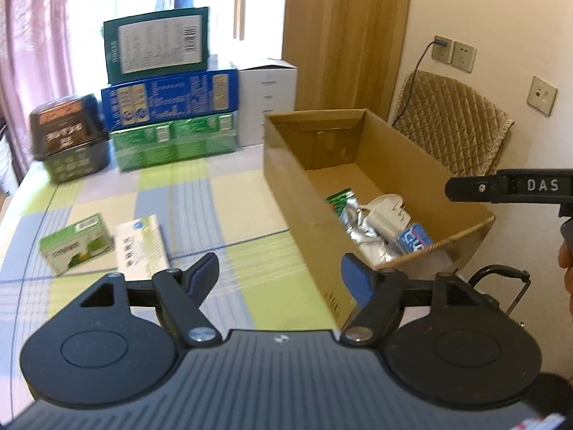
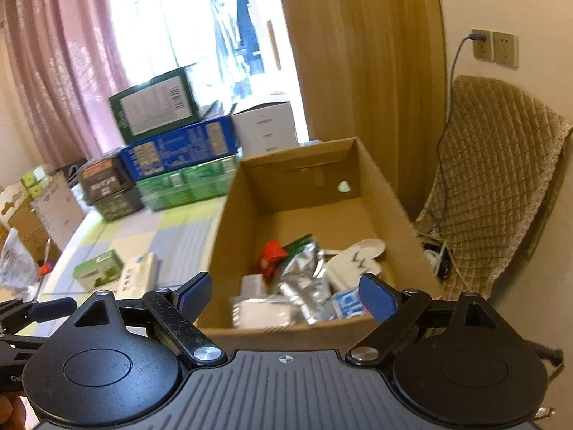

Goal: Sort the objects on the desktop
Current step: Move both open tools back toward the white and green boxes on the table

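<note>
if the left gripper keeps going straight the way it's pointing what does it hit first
Probably the checked tablecloth, just beside the cardboard box. The left gripper is open and empty, aimed down at the cloth near the box's corner; depth is hard to judge, so it might clip that corner instead.

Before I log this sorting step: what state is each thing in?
left gripper: open, empty
right gripper: open, empty
cardboard box: open-topped, partly filled
silver pouch: in box, crumpled
green carton: on table, closed
white carton: on table, lying flat
</note>
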A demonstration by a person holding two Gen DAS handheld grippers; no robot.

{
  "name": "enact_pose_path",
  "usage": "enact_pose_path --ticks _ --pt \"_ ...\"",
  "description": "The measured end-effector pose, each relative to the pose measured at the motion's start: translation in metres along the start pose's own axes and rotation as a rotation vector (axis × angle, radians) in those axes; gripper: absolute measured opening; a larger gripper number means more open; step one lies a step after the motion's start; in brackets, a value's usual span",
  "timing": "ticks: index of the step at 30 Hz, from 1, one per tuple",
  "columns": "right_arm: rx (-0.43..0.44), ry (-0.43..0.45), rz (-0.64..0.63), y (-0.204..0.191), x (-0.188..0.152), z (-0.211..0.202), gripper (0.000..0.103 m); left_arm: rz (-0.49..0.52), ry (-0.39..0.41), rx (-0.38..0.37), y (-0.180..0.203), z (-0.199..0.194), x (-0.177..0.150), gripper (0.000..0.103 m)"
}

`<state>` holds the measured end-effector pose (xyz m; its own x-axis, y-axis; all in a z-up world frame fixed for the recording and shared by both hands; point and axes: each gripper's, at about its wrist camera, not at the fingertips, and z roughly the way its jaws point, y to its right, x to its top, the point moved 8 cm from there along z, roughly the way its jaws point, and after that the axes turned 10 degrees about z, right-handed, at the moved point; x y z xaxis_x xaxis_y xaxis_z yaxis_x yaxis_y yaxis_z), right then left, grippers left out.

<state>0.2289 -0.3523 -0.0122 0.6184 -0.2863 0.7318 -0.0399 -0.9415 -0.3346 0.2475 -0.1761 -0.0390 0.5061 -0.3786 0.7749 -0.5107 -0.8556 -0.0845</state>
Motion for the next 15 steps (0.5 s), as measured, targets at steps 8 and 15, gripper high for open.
enact_pose_path --ticks 8,15 --pt "0.034 -0.028 -0.04 -0.03 -0.023 -0.007 0.094 -0.021 0.005 0.05 -0.02 -0.034 -0.02 0.089" --pt "0.057 -0.031 -0.086 -0.053 -0.031 -0.013 0.1 -0.041 0.014 0.08 -0.034 -0.055 -0.033 0.097"
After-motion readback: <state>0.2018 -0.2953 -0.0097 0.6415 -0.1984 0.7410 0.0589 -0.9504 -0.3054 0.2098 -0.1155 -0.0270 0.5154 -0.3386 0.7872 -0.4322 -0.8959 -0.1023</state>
